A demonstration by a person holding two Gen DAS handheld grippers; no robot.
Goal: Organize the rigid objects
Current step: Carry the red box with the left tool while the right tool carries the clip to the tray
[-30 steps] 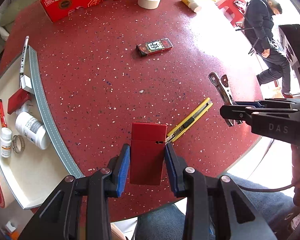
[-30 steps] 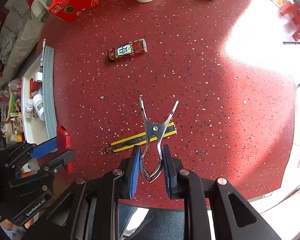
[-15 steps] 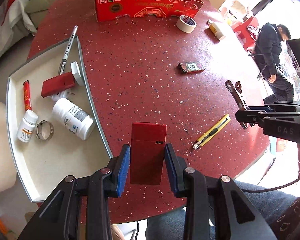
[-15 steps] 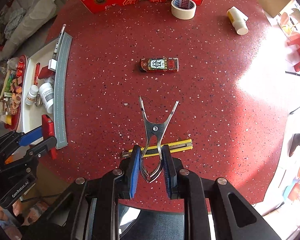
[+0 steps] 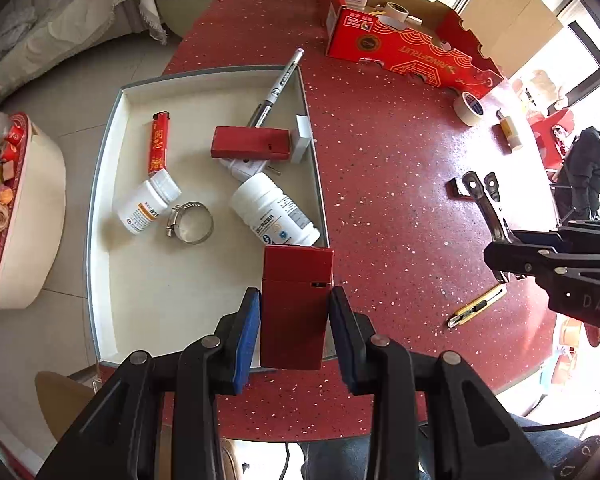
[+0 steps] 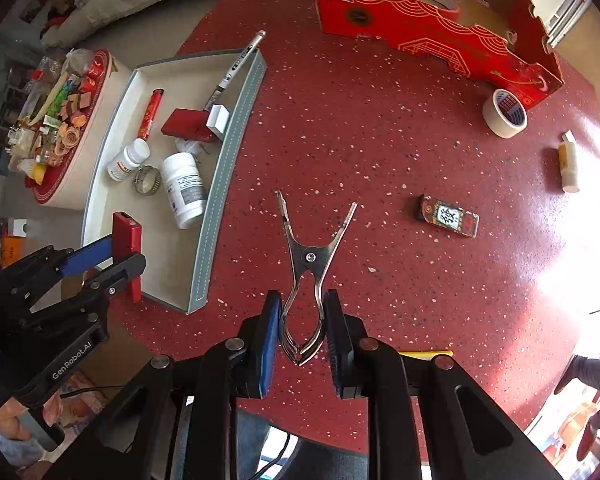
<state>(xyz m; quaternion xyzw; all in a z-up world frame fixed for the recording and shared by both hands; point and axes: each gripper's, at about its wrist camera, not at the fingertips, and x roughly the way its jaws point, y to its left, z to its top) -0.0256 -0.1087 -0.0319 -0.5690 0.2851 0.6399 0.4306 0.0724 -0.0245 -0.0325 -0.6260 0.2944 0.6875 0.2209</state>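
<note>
Both claws loaded — knife (image 6: 424,354) mostly hidden.

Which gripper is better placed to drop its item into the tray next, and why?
Left. The left gripper holds the red box above the tray, while the right gripper holds the metal clip over the table.

"GenRobot.AI" ran in white along the black body of the left gripper (image 6: 100,268), down at eight o'clock. The right gripper (image 5: 500,256), at three o'clock, carried the letters "DAS". Print on the red box (image 5: 412,50) at one o'clock was too warped to read.
</note>
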